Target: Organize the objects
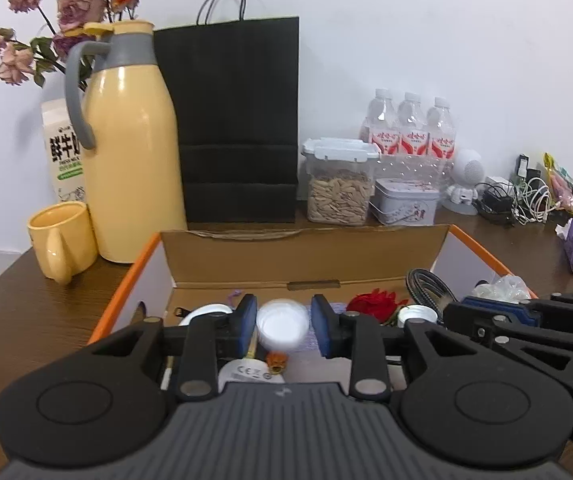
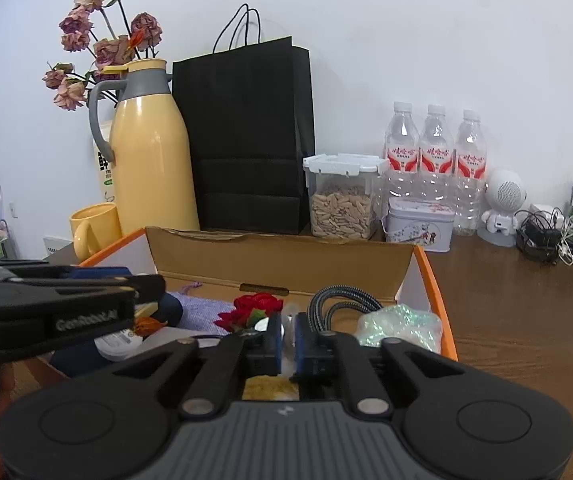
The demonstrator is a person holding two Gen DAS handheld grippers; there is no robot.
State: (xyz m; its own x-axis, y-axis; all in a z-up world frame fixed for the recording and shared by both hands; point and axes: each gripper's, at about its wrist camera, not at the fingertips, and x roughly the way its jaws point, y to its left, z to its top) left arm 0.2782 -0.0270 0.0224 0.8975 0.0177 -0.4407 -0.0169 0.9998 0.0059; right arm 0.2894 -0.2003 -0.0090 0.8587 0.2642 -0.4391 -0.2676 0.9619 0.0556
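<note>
A yellow thermos (image 1: 132, 148) and black paper bag (image 1: 238, 120) stand against the wall.

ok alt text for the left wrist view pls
The left gripper hangs over an open cardboard box, its jaws on either side of a small white round container. Behind the box stand a yellow jug, a yellow mug, a black paper bag and water bottles.

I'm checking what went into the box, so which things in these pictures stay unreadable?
- Left wrist view: white round thing between the left gripper pads is blurred; contact unclear.
- Right wrist view: the right gripper hides whatever sits in its narrow gap.
- Both views: the cardboard box floor is mostly covered by the grippers.
- Milk carton: half hidden behind the yellow jug.
</note>
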